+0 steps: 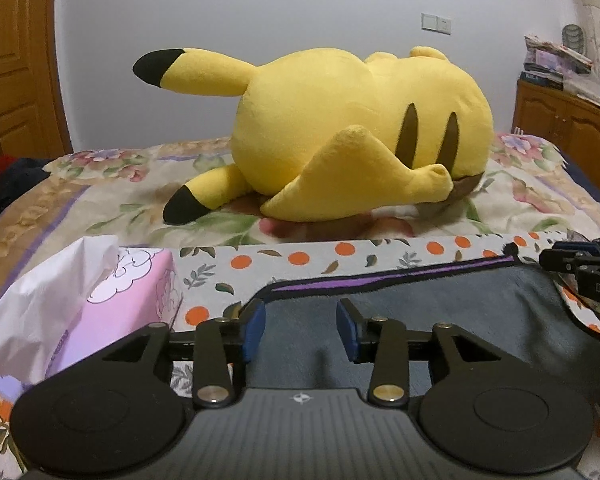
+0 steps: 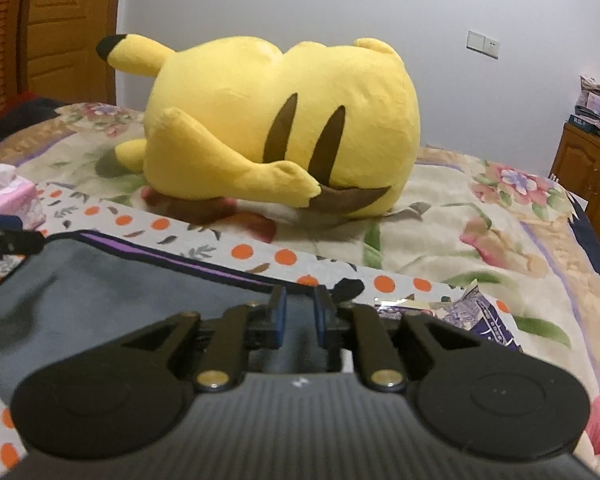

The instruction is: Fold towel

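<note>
A dark grey towel with a purple stripe along its far edge lies flat on an orange-dotted cloth on the bed; it also shows in the right wrist view. My left gripper is open, its blue pads just above the towel's left part, holding nothing. My right gripper is open with a narrow gap, over the towel's far right corner near a black loop. The right gripper also shows at the right edge of the left wrist view.
A large yellow plush toy lies on the floral bedspread behind the towel. A pink tissue box stands left of the towel. A printed packet lies right of it. A wooden cabinet stands at the far right.
</note>
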Demonstrator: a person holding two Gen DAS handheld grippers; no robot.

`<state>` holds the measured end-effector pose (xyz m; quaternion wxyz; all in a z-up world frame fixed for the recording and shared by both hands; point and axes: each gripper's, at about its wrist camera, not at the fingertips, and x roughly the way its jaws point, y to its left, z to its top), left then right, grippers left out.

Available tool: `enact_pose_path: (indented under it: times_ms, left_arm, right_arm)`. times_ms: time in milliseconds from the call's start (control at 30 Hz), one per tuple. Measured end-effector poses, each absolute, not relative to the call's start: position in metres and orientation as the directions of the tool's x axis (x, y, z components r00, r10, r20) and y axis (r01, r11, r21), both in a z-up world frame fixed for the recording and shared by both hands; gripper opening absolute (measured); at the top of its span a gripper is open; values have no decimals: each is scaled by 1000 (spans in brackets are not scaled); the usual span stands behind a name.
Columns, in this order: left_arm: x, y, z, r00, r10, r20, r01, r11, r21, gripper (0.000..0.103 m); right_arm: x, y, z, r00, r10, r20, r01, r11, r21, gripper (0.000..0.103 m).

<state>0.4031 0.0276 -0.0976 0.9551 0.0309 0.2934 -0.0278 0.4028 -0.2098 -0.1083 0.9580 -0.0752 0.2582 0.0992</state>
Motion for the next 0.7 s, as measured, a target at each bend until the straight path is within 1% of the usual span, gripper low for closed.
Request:
enact_pose_path:
  times_ms: [67,100,167,333,400,467,567,700]
  left_arm:
    - [397,25,-97,823,-43,-567,84,995,46,42]
    - [394,24,-96,822,-47,-567,88,995,46,42]
    - [387,24,-95,820,-54,-570,94,995,42,42]
    - [367,21,-92,808,-60,-586,106,993,45,49]
    - [359,20,-90,800,-66,-597,115,992,44,51]
    - [350,19,-88,794,-74,-603,126,991,44,52]
    - [334,17,-82,791,-81,-606,136,990,45,58]
    - [314,13,-72,792,-89,-604,144,989,42,64]
  right_arm:
    - [395,-209,-106,844,163,-511,-236,968,-81,41]
    - [391,-208,-105,844,170,-509,-240,968,-75,44]
    - [380,-207,-104,841,189,-508,-253,966,-61,44]
    - [358,-205,-107,821,206,-533,-262,964,-31,45]
    - [349,-205,-107,815,208,-541,-259,966,-20,46]
    - [340,-207,-106,811,208,-547,-256,967,-12,51]
    - [327,-210,-101,807,208,-553,-252,968,-3,52]
    - [309,-215,-93,809,204,-551,-243,970,1,54]
